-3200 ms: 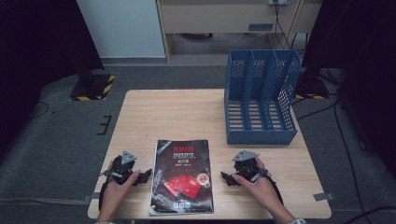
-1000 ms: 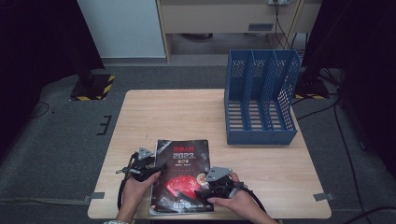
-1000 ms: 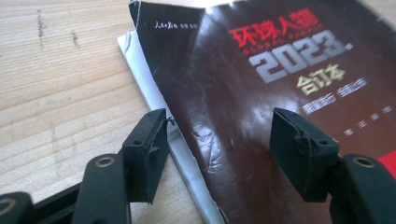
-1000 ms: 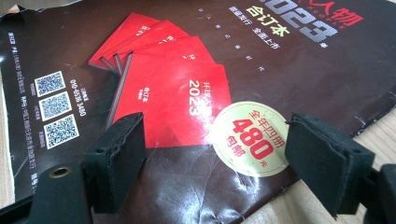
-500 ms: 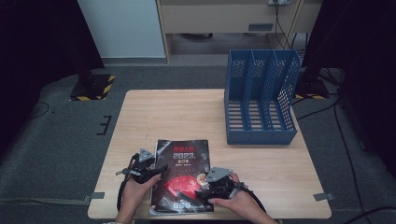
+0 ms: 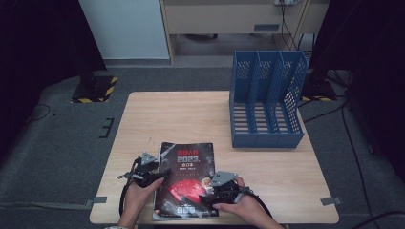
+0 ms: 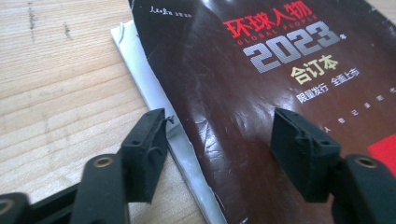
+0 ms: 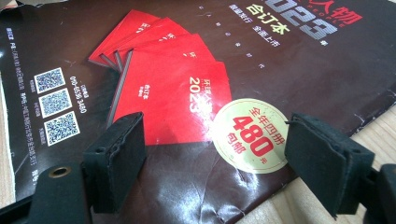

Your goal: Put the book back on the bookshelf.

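**Both grippers spread over the magazine**

A pale wooden table (image 6: 191, 114) carries a blue plastic three-slot file rack (image 6: 265, 100) at its far right and a glossy dark magazine (image 6: 188, 179) lying flat at its near edge. The left gripper (image 7: 217, 149), jaws just closing yet apart, straddles its left edge; the right gripper (image 8: 212, 163) gapes wide above its lower right corner, clamping nothing
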A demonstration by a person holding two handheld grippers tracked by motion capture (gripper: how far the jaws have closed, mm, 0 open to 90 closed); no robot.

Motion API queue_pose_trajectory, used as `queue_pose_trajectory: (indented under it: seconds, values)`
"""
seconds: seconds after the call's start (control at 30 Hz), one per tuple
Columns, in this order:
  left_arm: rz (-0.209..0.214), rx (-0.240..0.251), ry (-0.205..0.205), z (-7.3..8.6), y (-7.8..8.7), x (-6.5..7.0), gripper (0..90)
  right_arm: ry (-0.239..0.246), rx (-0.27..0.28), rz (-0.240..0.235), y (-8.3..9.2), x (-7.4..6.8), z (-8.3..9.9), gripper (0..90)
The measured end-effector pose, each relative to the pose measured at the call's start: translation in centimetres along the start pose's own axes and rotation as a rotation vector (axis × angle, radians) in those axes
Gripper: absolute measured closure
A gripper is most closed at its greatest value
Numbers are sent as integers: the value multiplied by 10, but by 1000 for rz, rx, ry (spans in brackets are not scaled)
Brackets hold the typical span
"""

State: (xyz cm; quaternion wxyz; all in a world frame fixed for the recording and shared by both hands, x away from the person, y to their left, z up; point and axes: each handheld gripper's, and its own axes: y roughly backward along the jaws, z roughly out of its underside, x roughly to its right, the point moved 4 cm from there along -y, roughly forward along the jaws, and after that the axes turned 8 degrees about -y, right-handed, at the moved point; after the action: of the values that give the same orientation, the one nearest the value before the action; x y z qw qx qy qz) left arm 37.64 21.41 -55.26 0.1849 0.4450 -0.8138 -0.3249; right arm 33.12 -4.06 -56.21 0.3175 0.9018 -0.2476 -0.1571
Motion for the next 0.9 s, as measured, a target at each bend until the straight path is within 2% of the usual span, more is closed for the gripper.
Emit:
queue_pose_trajectory:
  seconds: [0.1,0.2,0.4,0.47,0.53,0.67,0.83,0.9]
  values:
    - [27,22,-8,-2,2,5,433,0,0,1,0,0,0,207]
    - [22,5,-49,-2,2,10,437,0,0,1,0,0,0,207]
    - [57,5,-28,-2,6,14,479,-1,0,2,0,0,0,207]
    - [79,22,-20,-4,9,16,497,-1,0,2,0,0,0,207]
    - [99,29,-32,-6,12,22,514,-1,0,2,0,0,0,207]
    - [110,27,-41,-6,16,27,520,0,0,2,0,0,0,207]
    - [119,11,-27,0,23,31,525,1,0,2,0,0,0,208]
    - [118,13,-34,1,26,32,525,1,1,3,0,0,0,208]
